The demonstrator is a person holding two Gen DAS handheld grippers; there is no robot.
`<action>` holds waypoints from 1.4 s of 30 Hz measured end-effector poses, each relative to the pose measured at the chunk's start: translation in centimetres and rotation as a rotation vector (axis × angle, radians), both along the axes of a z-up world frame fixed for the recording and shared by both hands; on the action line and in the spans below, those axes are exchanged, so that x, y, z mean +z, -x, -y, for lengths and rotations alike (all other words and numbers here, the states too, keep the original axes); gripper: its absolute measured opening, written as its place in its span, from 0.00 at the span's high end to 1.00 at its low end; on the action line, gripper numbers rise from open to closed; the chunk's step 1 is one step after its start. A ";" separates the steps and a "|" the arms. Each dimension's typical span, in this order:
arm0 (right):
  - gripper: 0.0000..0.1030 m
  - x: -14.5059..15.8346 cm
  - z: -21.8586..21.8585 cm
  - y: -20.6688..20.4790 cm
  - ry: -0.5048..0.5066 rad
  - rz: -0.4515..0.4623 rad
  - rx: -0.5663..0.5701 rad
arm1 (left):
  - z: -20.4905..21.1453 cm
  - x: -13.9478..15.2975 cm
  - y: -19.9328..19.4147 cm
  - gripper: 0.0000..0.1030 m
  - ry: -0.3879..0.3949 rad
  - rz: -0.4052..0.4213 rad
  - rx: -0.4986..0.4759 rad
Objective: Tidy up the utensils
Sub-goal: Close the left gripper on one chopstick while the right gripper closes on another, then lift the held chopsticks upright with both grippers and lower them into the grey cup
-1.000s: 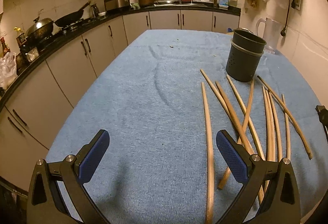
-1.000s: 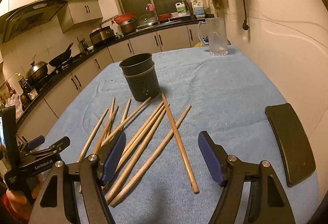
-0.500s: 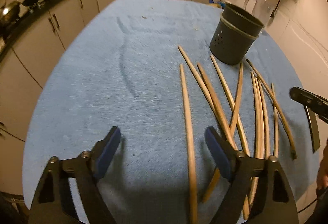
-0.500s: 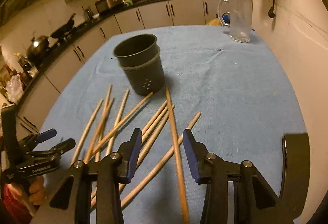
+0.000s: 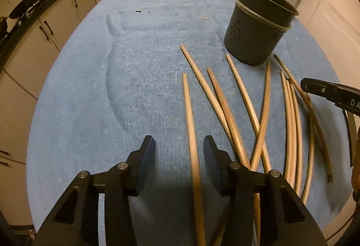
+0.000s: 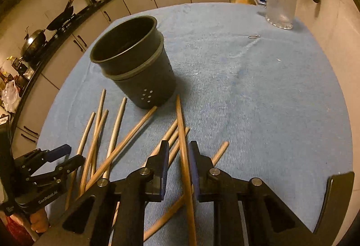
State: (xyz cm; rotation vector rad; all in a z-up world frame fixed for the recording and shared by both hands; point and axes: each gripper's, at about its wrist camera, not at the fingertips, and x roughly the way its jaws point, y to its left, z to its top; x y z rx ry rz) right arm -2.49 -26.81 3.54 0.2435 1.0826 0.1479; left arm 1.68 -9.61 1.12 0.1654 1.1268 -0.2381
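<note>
Left gripper (image 5: 178, 148): my jaws have been closing, apart around a long wooden chopstick (image 5: 190, 129), to lift it.
Right gripper (image 6: 178, 151): closing too, seemingly not yet clamped on another wooden chopstick (image 6: 183, 133), bound for the dark perforated cylindrical holder (image 6: 139, 70).

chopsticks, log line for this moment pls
left tool: closing around chopstick | right tool: closing around chopstick | holder: upright, empty

Wooden chopsticks (image 5: 247, 99) scattered flat, some crossing, beside upright dark holder (image 5: 256, 30).
</note>
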 end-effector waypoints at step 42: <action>0.93 11.0 0.3 10.8 -0.115 0.446 -0.087 | -2.7 13.3 4.4 0.94 0.214 0.289 -0.042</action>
